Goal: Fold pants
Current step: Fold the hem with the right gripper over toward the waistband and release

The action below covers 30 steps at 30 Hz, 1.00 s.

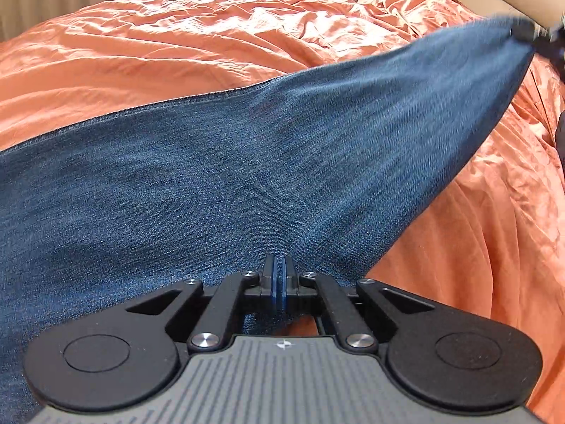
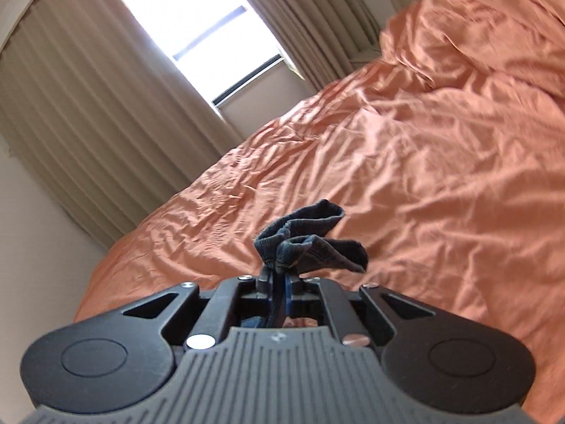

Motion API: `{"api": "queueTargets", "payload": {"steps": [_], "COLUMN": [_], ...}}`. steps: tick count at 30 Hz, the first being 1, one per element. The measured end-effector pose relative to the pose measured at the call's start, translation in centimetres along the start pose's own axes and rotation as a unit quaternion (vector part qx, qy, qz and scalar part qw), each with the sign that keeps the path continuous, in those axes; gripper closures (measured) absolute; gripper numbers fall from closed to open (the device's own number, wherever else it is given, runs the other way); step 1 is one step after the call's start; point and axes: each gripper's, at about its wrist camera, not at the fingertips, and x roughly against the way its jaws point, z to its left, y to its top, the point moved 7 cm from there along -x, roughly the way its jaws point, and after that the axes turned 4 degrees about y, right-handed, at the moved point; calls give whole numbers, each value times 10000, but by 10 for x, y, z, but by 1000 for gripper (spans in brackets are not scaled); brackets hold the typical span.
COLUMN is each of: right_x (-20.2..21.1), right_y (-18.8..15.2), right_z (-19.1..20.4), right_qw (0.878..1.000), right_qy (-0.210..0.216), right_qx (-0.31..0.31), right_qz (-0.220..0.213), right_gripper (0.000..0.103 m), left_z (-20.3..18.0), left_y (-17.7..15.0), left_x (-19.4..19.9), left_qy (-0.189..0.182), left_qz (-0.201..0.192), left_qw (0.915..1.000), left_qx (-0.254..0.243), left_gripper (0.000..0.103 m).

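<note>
We hold the pants point(image 1: 219, 162) off the bed point(image 1: 159, 46), stretched between our 2 tongs. The left gripper point(image 1: 279, 275) has its jaws together on blue denim at the near edge of the cloth, and the fabric runs away from it, up and to the right, to a far corner where the right gripper point(image 1: 526, 31) pinches it, blurred at the edge of the left view. In the right view, the right gripper point(image 2: 279, 275) is clamped on a bunched bit of the pants point(image 2: 310, 236), and a crumpled tuft sticks out past the jaws.

So the long axis of the held span lies from left tongs to right tongs, slanting across the near right part of the bed, with the rest of the cloth trailing off to the left and low. We cannot tell whether any of it touches the orange sheet.

We judge the coming move turns on this line: both hands carry the span together and lay it flat on the bed.
</note>
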Motion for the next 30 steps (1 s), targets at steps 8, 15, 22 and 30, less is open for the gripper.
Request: {"api": "queueTargets", "payload": {"steps": [8,15,22,30], "right_x": [-4,-25,-84,-149], "right_y": [2,-35,-116,-306], "right_z": [150,253,311,300], "right_qw": [9883,9728,9668,9435], "right_qy": [285,645,987,918], "right_qx": [1497,2214,2221,2181], "right_qz": [70,229,794,2320], "right_gripper": [102,102,102,102], "left_z": [-1,33,135,233], "left_y": [-5,-10,-4,-41], "left_x": [9,55,126,157], "left_qy": [-434,-875,-556,-170], "left_qz": [15,-222,-666,-718], "left_qw": [9990,9956,9939,9868], "left_qx": [41,266,683,1445], "left_gripper": [103,96,93,89]}}
